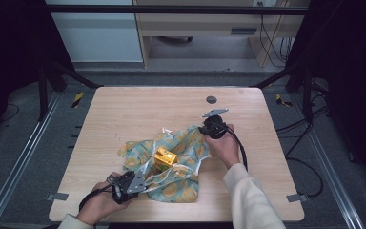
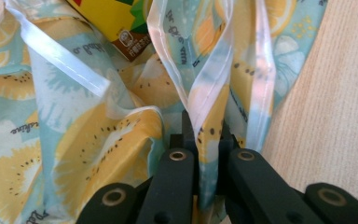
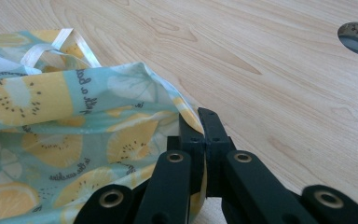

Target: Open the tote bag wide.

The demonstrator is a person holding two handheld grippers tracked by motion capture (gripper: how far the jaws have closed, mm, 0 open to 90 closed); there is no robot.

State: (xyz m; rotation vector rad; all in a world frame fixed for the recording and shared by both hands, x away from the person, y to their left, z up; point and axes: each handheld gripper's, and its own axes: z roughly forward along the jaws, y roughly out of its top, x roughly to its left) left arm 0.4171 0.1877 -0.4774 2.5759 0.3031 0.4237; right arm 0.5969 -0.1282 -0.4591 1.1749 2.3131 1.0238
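Holding item one, a fruit-print bag [image 1: 171, 164] on the bench [image 1: 124, 109]: my left gripper [image 2: 208, 133] grasps its near edge, my right gripper [image 3: 200, 122] its far corner. Item two, a yellow carton [image 1: 164, 159], sits on the fabric

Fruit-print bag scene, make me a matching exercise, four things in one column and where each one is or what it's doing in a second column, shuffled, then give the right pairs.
Things:
1. left gripper
2. right gripper
3. yellow box
4. round grey cap

Places or states:
A. set in the table top near the far edge
B. shut on the near edge of the fruit-print bag
C. lying on the middle of the bag
D. shut on the bag's far right edge

Pairs: 1-B, 2-D, 3-C, 4-A
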